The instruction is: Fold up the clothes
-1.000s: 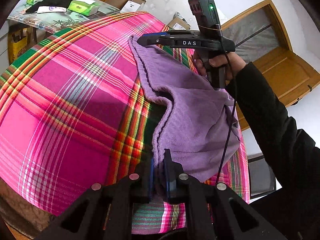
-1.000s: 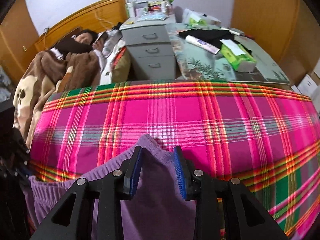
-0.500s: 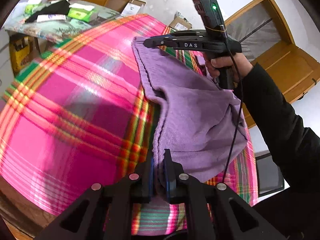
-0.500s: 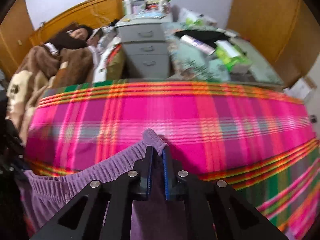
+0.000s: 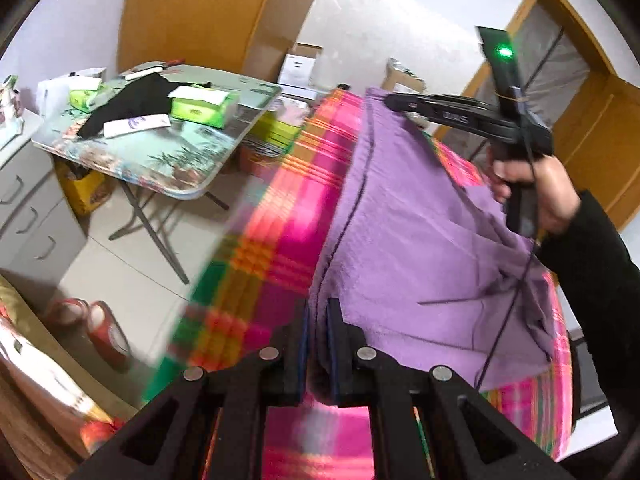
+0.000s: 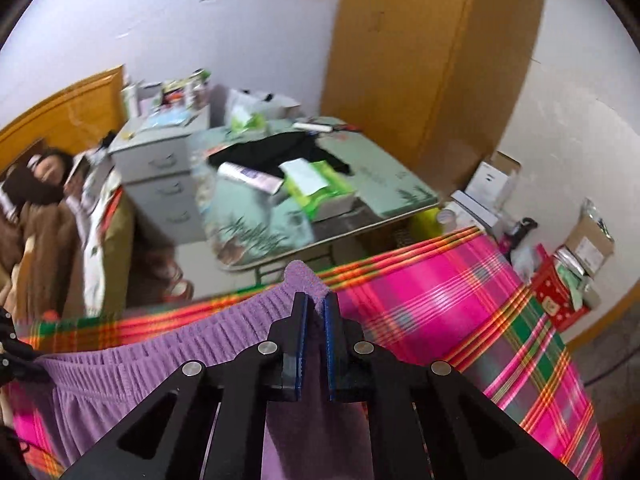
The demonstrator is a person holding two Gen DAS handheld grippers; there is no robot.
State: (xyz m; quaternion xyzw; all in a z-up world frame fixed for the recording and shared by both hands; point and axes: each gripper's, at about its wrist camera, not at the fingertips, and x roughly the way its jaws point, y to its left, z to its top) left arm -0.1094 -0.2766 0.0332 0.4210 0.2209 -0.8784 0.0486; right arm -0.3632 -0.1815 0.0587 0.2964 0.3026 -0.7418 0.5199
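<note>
a folding table point(image 6: 404, 196) with green packs point(image 6: 320, 188) and a black cloth point(image 6: 276, 152) stood past the pink checked blanket point(image 6: 460, 292). the purple pants point(image 5: 420, 240) hung above the blanket - pulled flat between both grippers. the left gripper point(image 5: 317, 316) and the right gripper point(image 6: 314, 308) were each squeezed tight on the waistband point(image 6: 160, 344).

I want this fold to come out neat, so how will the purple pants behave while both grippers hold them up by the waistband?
The purple pants look soft and floppy: the cloth hangs and creases below the left gripper and right gripper. Probably light, since thin pinches carry it. The fuzzy surface seems unlikely to slip.
</note>
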